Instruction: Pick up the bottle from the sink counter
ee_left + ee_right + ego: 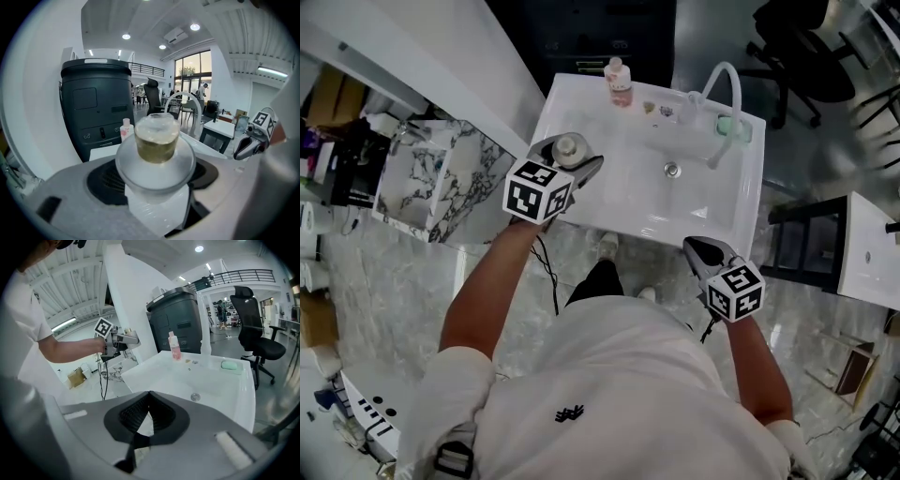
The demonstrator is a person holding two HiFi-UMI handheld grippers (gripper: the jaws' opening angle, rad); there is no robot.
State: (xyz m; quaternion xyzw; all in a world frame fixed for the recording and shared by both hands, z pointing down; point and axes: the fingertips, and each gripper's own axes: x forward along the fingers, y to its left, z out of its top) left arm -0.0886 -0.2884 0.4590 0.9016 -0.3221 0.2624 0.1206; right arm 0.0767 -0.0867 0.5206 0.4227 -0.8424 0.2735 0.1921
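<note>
Left gripper point(572, 157): jaws wide, clamped on the clear bottle point(157, 138), which you hold above the sink point(675, 206) at its left edge. Pickup looks done. Right gripper point(149, 397): closed, empty. Pink bottle point(619, 82) untouched.

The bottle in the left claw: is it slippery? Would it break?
Probably a bit slippery: the bottle looks smooth and glossy. It seems clear plastic, so likely light and hard to break. Its round shoulder suggests it could roll.
</note>
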